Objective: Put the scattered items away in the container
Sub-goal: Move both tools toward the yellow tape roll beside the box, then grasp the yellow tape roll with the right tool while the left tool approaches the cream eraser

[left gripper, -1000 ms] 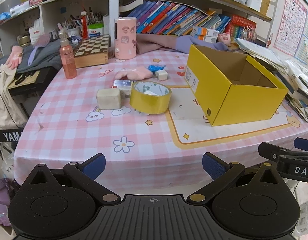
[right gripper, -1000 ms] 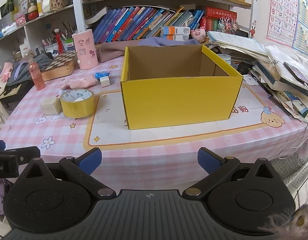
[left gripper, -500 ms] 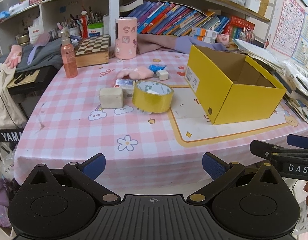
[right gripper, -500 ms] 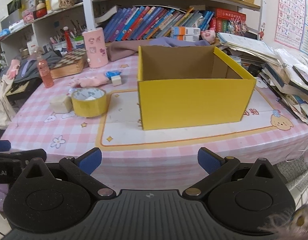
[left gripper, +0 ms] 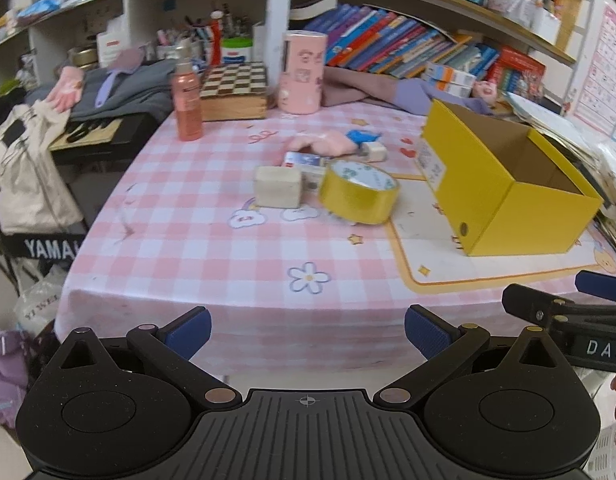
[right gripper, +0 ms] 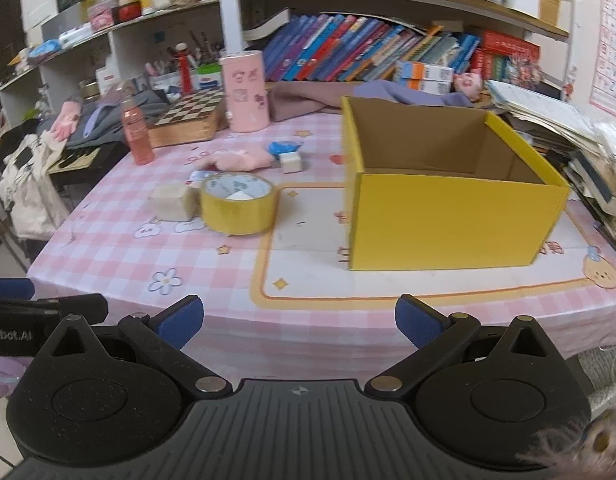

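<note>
Both hand-held grippers, left [left gripper: 307,328] and right [right gripper: 299,319], wide open and empty short of the near desk [left gripper: 228,264] edge; tape [left gripper: 358,193], block [left gripper: 277,187] and smaller bits clustered left of the box [right gripper: 451,196], so likely to snag neighbours.

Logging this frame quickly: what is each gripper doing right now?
Left gripper: open, holding nothing.
Right gripper: open, holding nothing.

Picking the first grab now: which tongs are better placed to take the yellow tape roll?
Left, probably. The tape roll lies nearly straight ahead of the left tongs, while from the right tongs it sits off to the left, with the yellow box ahead instead. Both are open and empty.
</note>
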Motion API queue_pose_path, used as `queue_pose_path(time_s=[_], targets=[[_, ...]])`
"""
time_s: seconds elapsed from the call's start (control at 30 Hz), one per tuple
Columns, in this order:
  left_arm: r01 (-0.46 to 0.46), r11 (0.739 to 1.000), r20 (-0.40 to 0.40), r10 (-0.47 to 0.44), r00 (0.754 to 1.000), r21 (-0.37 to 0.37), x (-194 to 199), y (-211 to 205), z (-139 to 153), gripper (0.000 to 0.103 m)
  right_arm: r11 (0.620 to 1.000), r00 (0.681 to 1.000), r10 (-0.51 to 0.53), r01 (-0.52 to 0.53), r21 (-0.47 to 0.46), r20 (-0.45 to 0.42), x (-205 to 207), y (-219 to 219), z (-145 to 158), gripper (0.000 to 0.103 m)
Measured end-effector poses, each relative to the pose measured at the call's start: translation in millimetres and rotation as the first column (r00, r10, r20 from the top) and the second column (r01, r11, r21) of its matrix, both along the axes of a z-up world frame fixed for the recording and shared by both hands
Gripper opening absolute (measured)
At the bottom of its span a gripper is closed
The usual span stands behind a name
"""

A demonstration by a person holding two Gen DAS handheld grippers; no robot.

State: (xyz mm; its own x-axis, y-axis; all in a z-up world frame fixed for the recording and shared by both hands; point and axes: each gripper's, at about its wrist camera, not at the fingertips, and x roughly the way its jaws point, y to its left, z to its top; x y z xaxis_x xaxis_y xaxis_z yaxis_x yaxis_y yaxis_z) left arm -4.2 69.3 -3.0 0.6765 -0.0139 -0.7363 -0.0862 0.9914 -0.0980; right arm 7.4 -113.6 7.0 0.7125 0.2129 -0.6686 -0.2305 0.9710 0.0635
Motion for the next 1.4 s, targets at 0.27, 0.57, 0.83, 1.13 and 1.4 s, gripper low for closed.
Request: queue_pose_path(time_s=[0.27,0.57,0.83,1.13,1.4], targets=[[-0.081,0.997,0.004,0.081,0.997,-0.004,-2,20,-1,0.103,0.996,0.996,0.093,-0.093,0.005,0.015,6,23,1,0.103],[-0.115,0.993,0.056,0.115,0.992,0.002,11,30,4,0.103,0.988,0.987,0.152,-0.152,0.005,0.058,25,40,3,0.103],[-0.144,0.989,0.061,0.142,0.988,0.027,31,40,-1,0.103,0.985,0.984,0.171,-0.172,0.011,0.055,55,51,-5,0.103],[-0.180,0.983,0.043,0.178,0.983,0.041,62,54,-11,0.103,0.982,0.982,0.186,-0.187,0.025,0.040,104,67,-16,0.103],[-0.191,0.980,0.005,0.191,0.982,0.052,94,57,-22,0.103,0.984,0.983,0.180,-0.180,0.003,-0.028,154,78,-35,0.103]])
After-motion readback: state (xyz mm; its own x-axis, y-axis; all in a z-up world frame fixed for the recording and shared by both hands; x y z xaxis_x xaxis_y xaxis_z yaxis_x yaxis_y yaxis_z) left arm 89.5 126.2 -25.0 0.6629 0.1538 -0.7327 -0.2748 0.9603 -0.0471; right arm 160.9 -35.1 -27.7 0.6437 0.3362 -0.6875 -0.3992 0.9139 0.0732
